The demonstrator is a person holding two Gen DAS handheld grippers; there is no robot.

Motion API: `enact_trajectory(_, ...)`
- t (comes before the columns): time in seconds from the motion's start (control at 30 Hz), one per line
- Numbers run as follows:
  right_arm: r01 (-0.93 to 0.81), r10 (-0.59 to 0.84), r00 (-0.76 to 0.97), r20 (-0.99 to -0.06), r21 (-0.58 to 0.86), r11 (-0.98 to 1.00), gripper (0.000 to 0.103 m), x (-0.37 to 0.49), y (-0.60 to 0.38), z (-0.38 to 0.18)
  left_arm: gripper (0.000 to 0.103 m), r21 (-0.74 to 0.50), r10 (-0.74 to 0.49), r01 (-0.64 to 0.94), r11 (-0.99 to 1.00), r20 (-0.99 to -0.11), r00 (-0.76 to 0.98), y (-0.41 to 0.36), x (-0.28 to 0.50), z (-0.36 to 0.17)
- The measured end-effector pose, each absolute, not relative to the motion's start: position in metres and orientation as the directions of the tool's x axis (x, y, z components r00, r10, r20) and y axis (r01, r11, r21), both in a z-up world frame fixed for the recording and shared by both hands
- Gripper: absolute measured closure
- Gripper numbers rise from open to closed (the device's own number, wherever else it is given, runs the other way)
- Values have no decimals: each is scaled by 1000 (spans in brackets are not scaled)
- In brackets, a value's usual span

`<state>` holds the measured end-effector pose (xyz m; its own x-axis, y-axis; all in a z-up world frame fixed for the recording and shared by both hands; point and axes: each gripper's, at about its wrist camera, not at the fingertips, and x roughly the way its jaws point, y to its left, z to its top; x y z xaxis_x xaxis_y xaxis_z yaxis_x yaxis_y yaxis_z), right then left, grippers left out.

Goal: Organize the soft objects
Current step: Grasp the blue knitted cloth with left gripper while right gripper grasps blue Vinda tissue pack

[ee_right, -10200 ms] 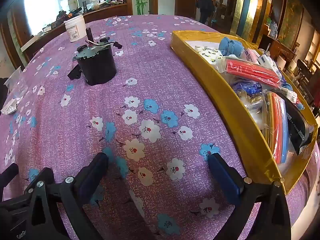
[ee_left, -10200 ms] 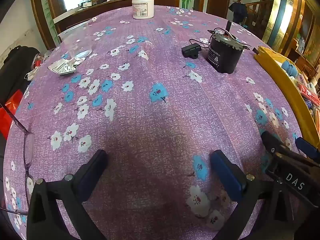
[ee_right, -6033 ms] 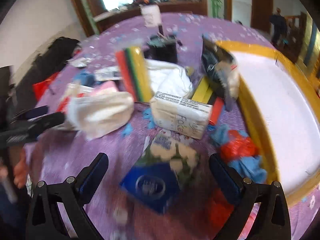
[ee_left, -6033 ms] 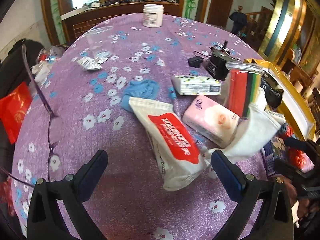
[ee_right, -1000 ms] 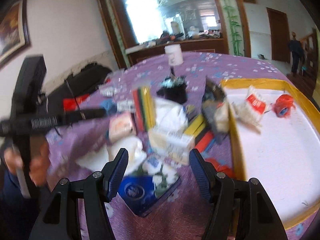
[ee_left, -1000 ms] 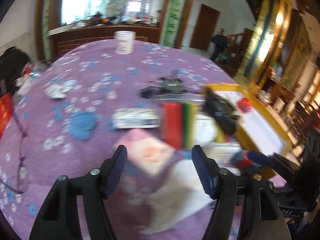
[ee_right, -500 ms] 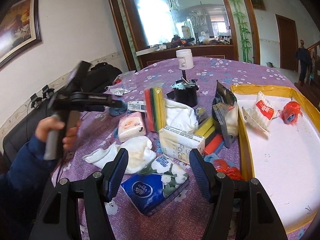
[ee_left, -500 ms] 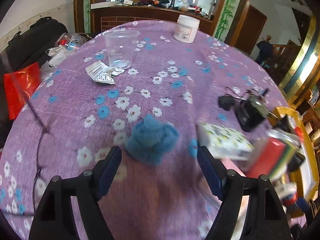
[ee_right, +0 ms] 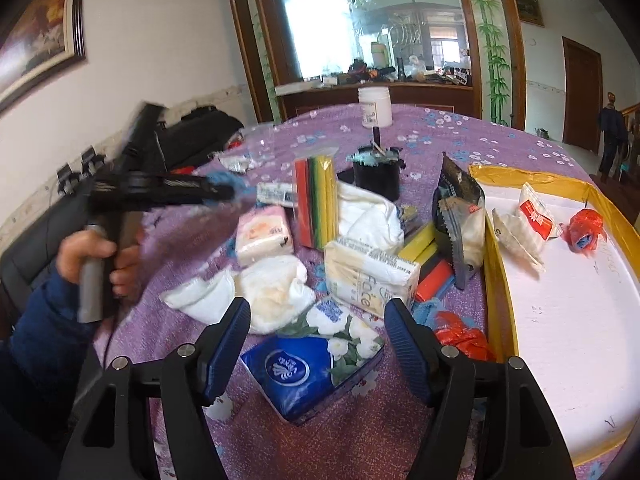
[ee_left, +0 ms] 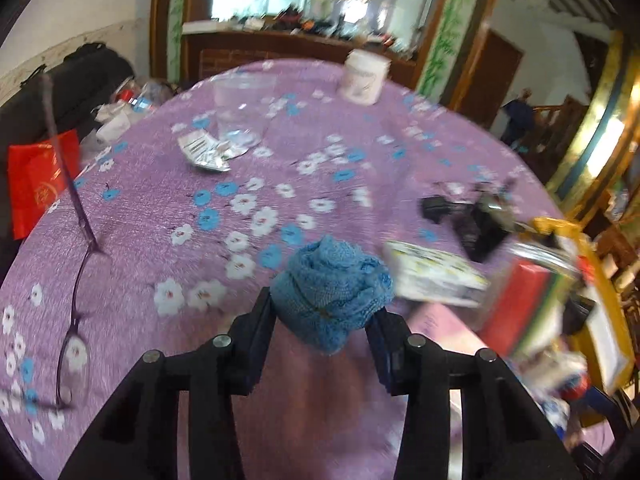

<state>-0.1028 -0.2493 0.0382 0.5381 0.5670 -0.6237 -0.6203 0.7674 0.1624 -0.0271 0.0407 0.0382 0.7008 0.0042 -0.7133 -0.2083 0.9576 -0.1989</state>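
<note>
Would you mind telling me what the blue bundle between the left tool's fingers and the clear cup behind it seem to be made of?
Blue bundle: apparently knitted or crocheted yarn, matte, with visible looped stitches and soft folds. Clear cup: probably thin transparent plastic; the tablecloth shows through, though blur leaves glass possible.

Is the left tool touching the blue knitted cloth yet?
Touching. The left wrist view shows the left tool closing, both pads pressed against the sides of the blue knitted cloth between them.
</note>
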Motion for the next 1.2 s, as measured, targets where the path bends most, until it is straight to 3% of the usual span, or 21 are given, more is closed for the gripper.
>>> enact_trajectory(0.23, -610, 500, 490, -714, 129, 782, 27, -111, -240, 25, 60, -252, -81, -104, 962, -627, 775, 25, -47, 45)
enact_trajectory(0.5, -514, 507, 404, -761, 270, 815, 21, -87, -236, 15, 60, -323, -152, -70, 944, -613, 776, 29, -42, 41)
enact_trajectory(0.77, -485, 349, 506, -789, 74, 871, 19, -92, -224, 26, 60, -337, -174, -55, 940, -612, 772, 29, -41, 39)
enact_trajectory(0.87, -467, 353, 503, -789, 95, 879, 24, -90, -235, 28, 60, -338, -176, -54, 940, -611, 772, 29, -42, 39)
enact_trajectory(1.07, -446, 343, 491, -801, 107, 889, 25, -86, -231, 19, 60, -338, -175, -55, 939, -610, 773, 29, -41, 39)
enact_trajectory(1.1, -447, 347, 495, -797, 108, 888, 32, -86, -231, 18, 60, -338, -175, -54, 939, -610, 773, 29, -41, 39)
enact_trajectory(1.2, -462, 389, 501, -773, 141, 876, 36, -89, -237, 21, 60, -338, -175, -54, 940, -610, 773, 29, -41, 39)
